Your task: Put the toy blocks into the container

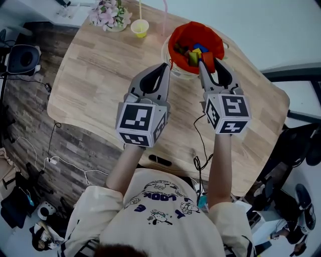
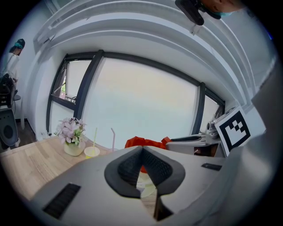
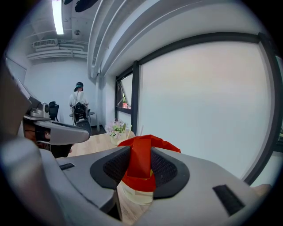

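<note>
A round container [image 1: 176, 36] lined with a red bag stands at the far side of the wooden table [image 1: 95, 75]. Blue, yellow and green blocks [image 1: 195, 51] lie inside it. My right gripper [image 1: 210, 64] is shut on a red block [image 1: 208, 59] and holds it over the container's near rim. In the right gripper view the red block [image 3: 140, 161] stands upright between the pads, with the red-lined container [image 3: 164, 145] just behind. My left gripper [image 1: 167, 65] is shut and holds nothing, its tip beside the container's left edge. The left gripper view shows the red bag [image 2: 146, 142] past the closed jaws.
A pot of pink flowers [image 1: 109, 15] and a yellow cup [image 1: 140, 27] with a straw sit at the table's far left. A black cable [image 1: 200, 145] and a small dark object [image 1: 160, 160] lie near the front edge. A person [image 3: 78, 105] stands far off in the room.
</note>
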`<action>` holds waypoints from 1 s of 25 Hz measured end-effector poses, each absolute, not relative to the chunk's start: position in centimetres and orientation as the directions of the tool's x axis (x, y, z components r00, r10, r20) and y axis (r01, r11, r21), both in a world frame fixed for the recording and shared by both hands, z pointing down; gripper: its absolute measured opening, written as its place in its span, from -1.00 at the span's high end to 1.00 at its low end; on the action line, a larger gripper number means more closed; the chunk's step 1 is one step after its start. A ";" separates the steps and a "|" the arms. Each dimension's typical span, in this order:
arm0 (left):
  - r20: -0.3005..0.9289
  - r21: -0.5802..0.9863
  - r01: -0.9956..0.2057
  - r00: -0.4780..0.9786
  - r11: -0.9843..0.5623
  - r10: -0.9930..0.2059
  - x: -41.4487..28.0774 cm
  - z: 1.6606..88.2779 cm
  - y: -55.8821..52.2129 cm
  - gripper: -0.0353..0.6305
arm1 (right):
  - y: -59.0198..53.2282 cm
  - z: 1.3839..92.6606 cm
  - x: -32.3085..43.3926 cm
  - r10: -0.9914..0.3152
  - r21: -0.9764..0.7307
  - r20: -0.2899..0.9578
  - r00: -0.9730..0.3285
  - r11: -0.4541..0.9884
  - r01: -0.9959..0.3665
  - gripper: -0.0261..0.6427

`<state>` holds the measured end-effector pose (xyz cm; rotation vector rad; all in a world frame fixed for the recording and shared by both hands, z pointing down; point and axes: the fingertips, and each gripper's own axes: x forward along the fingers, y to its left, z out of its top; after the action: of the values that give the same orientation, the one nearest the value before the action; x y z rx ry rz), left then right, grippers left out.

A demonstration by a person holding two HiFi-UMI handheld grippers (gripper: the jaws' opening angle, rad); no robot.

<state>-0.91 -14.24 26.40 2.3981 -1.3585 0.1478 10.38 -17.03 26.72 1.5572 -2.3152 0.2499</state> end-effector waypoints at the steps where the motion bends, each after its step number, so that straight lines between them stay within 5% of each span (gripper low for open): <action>1: 0.273 0.271 -0.845 0.526 -0.460 -0.805 -0.9 26.4 -14.4 0.80 | -17.2 26.7 10.3 -0.864 0.039 0.369 -0.343 0.383 -0.923 0.49; 25: 0.312 0.280 -0.849 0.521 -0.447 -0.794 0.1 28.4 -16.9 0.80 | -20.0 28.7 10.5 -0.853 0.023 0.392 -0.344 0.383 -0.923 0.49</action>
<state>0.14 -16.86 28.40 2.3656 -1.3516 0.1886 10.48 -19.98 28.67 1.5484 -2.3080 0.2888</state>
